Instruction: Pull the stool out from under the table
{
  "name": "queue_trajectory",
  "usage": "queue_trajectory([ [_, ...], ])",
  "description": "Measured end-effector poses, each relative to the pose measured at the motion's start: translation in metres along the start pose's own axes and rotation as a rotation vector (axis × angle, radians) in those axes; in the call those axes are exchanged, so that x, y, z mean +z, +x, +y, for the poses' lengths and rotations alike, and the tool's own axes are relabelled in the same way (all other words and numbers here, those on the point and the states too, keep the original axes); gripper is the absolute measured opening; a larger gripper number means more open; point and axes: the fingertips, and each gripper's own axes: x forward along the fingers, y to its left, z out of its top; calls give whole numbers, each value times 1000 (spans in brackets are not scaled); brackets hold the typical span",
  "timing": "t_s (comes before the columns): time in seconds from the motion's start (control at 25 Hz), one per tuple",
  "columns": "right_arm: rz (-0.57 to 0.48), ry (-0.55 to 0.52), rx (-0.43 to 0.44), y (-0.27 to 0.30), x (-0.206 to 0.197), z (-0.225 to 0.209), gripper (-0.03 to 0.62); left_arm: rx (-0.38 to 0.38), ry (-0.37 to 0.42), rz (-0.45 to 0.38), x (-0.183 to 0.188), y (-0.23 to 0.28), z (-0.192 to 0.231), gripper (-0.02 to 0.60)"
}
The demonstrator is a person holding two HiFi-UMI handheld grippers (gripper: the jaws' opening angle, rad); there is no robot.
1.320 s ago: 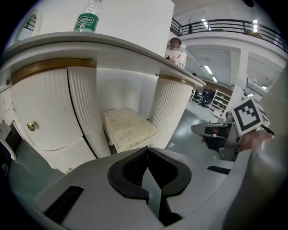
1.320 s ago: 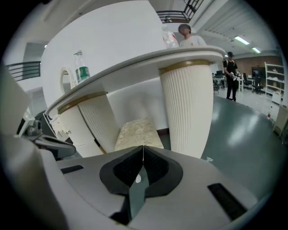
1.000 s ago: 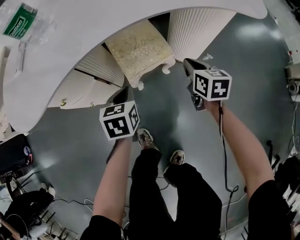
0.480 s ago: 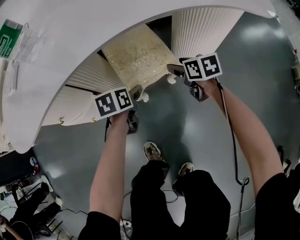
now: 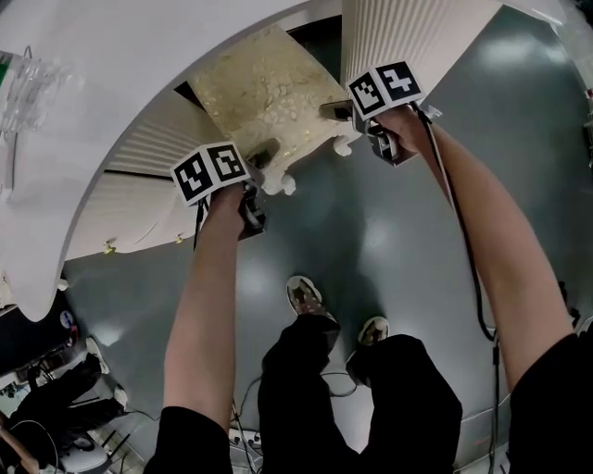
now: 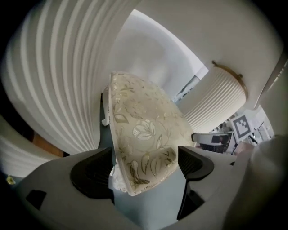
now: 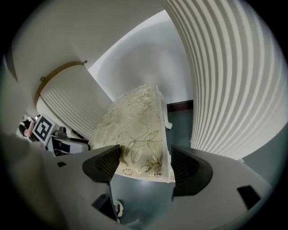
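Left tongs (image 5: 264, 153) and right tongs (image 5: 335, 111) have just been opening and stand spread, each astride a front corner of the stool (image 5: 269, 88), not pinching it. The stool sits under the worktop (image 5: 111, 56) between fluted pedestals (image 5: 408, 28), with bare floor (image 5: 371, 222) before its front edge.

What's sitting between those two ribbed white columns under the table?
The stool, upholstered in cream with gold leaves. The head view shows it best; both gripper views show it too.
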Motion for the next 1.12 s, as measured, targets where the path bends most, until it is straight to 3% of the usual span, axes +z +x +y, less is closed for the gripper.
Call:
queue_trajectory([
  [0.16,26,67,69,6,-3,2,301,8,29,34,-2,12,1,454],
  [0.32,20,56,48,4,-3,2,301,44,21,-12,-3,11,0,453],
  [0.48,13,52,34,2,-7,2,301,56,15,-4,-7,11,0,451],
  [0.68,9,54,15,-7,-3,7,299,34,18,-7,-4,4,-4,451],
  [0.88,40,-1,-48,-16,2,14,301,-57,-1,-6,-7,8,-3,451],
  [1.12,4,-27,-26,-15,-1,12,301,-34,24,-39,-10,8,-3,451],
])
